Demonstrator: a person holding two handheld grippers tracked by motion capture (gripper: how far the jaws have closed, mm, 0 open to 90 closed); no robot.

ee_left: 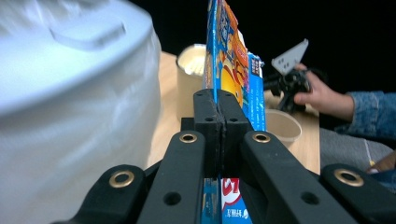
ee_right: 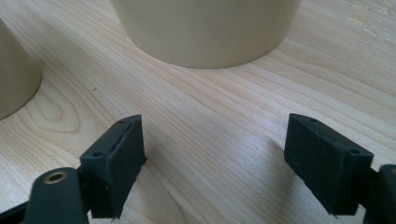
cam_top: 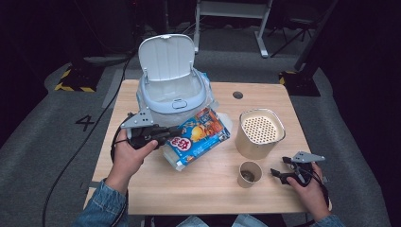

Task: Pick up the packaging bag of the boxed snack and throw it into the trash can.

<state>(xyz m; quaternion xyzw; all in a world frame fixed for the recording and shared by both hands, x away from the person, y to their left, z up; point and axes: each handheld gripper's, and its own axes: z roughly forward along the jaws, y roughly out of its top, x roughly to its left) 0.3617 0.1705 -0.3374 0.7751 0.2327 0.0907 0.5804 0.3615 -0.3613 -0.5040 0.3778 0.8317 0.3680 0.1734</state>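
Blue snack bag (cam_top: 199, 137), red-and-white logo, writing too small.

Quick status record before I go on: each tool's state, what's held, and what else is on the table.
left tool: shut on the snack bag, gripping its edge
snack bag: blue and orange, lifted at an angle in front of the bin
right tool: open, nothing between its pads, low over the table
bin: white, lid up, liner bag inside
canister: beige, perforated top
paper cup: upright beside the right tool
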